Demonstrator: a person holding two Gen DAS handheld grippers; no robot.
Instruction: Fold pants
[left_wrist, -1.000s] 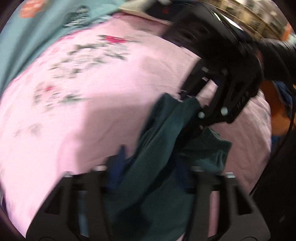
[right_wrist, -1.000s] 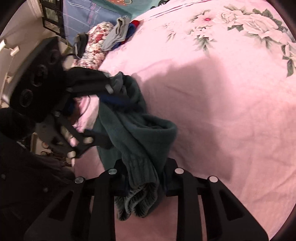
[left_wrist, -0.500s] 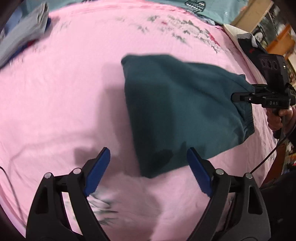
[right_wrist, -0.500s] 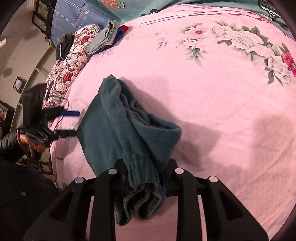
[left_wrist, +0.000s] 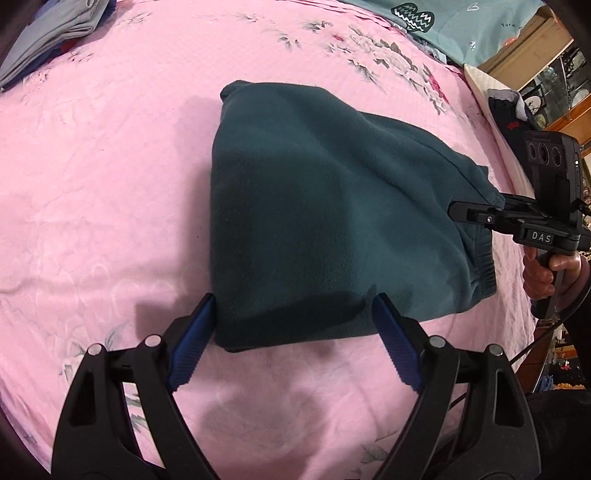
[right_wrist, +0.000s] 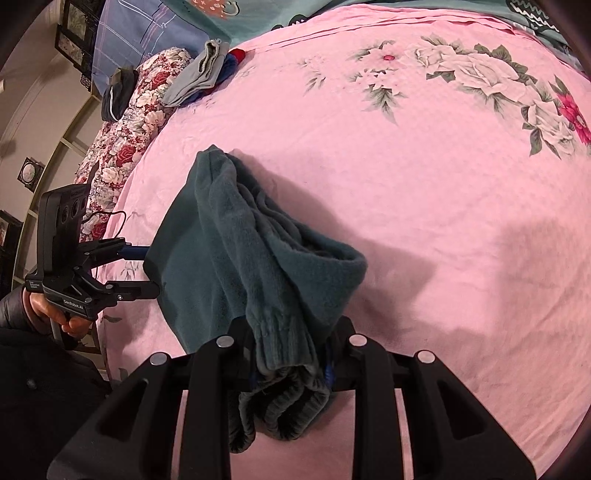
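Note:
Dark teal fleece pants (left_wrist: 325, 218) lie folded in a compact bundle on the pink floral bedspread (left_wrist: 103, 206). My left gripper (left_wrist: 291, 325) is open, its blue pads (left_wrist: 192, 339) straddling the near folded edge of the pants. My right gripper (right_wrist: 291, 354) is shut on the ribbed waistband end of the pants (right_wrist: 258, 258), which bunches up between its fingers. The right gripper also shows in the left wrist view (left_wrist: 480, 218) at the pants' far right end, and the left gripper shows in the right wrist view (right_wrist: 144, 269) at the pants' left edge.
Folded grey and blue clothes (right_wrist: 207, 70) lie at the far corner of the bed beside a floral pillow (right_wrist: 133, 122). Teal pillows (left_wrist: 461, 22) lie along the head of the bed. Shelving (left_wrist: 554, 81) stands beyond the bed's right side.
The left gripper has let go of the pants and opened, then moved close to the near fold. The pants went from hanging bunched to lying spread and folded on the bed.

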